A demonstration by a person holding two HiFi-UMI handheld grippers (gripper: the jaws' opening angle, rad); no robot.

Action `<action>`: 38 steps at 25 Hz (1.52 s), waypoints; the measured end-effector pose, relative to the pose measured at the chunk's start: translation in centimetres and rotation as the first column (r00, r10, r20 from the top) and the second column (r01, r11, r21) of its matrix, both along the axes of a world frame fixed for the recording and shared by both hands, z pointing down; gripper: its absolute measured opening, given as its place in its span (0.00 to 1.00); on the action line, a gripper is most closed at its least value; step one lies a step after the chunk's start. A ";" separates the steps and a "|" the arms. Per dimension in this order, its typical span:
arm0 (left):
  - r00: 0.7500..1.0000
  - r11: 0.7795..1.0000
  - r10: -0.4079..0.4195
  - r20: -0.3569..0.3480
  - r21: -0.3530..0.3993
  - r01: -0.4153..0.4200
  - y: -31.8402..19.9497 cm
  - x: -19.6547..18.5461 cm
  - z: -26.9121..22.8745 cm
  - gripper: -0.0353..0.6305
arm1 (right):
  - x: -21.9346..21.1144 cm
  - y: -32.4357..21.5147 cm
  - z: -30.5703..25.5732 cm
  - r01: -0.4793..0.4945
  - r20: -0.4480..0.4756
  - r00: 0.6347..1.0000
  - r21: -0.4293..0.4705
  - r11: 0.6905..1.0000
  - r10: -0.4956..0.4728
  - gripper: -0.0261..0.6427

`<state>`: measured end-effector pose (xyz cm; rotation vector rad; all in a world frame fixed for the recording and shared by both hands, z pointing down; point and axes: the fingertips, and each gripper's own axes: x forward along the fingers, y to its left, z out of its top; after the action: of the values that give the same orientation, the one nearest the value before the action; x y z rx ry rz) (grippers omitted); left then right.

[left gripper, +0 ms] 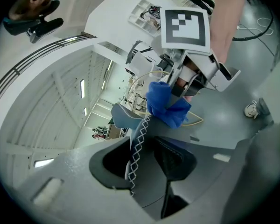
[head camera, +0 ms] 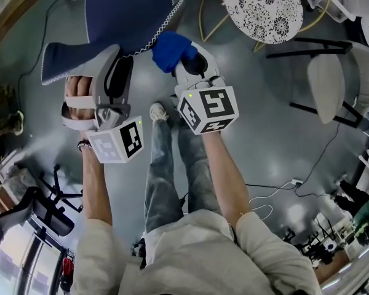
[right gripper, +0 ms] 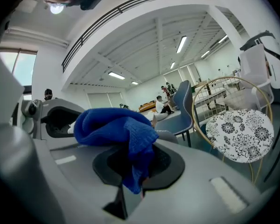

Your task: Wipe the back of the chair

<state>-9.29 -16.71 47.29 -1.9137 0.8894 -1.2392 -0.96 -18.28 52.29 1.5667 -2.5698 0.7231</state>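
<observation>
right gripper (right gripper: 137, 164) was clamped on blue cloth (right gripper: 114, 125), held just beside the chair back (head camera: 126, 11) edge. left gripper (left gripper: 147, 160) was pinched on that edge, steadying it. wiping was judged barely begun; next the blue cloth needed pressing against the chair back and dragging across.

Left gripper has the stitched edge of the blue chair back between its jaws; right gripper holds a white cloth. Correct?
One error: the cloth in the right gripper is blue, not white, as the right gripper view shows. The rest holds: the stitched edge of the blue chair back sits between the jaws of the left gripper.
</observation>
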 end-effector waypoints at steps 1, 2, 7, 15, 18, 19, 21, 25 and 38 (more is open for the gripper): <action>1.000 1.000 0.003 -0.001 0.000 -0.003 0.0 0.0 0.0 0.29 | 0.1 -0.3 0.5 -0.003 -0.002 1.000 -0.008 1.000 0.003 0.11; 1.000 1.000 0.006 -0.002 -0.001 -0.006 0.0 0.0 0.0 0.29 | 0.2 -0.6 1.1 -0.007 -0.007 1.000 -0.019 1.000 0.006 0.11; 1.000 1.000 0.015 -0.004 0.000 -0.015 0.0 0.0 0.1 0.29 | 0.4 -1.5 4.2 -0.005 -0.063 0.998 -0.071 0.997 0.001 0.11; 1.000 1.000 0.016 -0.003 -0.001 -0.016 0.0 0.1 0.1 0.29 | 0.8 -3.2 9.3 0.002 -0.130 0.991 -0.135 0.991 -0.020 0.11; 1.000 1.000 0.019 -0.005 -0.004 -0.019 0.1 0.1 0.2 0.29 | 1.0 -3.8 11.4 0.000 -0.154 0.988 -0.168 0.986 -0.026 0.11; 1.000 1.000 0.019 -0.005 -0.004 -0.019 0.1 0.1 0.2 0.29 | 1.1 -4.0 12.2 -0.001 -0.164 0.986 -0.179 0.984 -0.029 0.11; 1.000 1.000 0.019 -0.004 -0.002 -0.019 0.1 0.1 0.2 0.29 | 1.4 -4.6 13.8 -0.003 -0.185 0.982 -0.204 0.979 -0.035 0.11; 1.000 1.000 0.019 -0.001 -0.006 -0.019 0.1 0.1 0.1 0.29 | 2.1 -5.7 16.6 -0.002 -0.219 0.974 -0.240 0.971 -0.053 0.11; 1.000 1.000 0.028 0.001 -0.003 -0.028 0.1 0.2 0.3 0.29 | 3.6 -5.6 18.2 -0.023 -0.207 0.978 -0.276 0.961 -0.035 0.11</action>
<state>-9.11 -16.60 47.55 -1.9212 0.8579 -1.2251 2.66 -23.90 70.45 1.4599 -2.2125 0.8254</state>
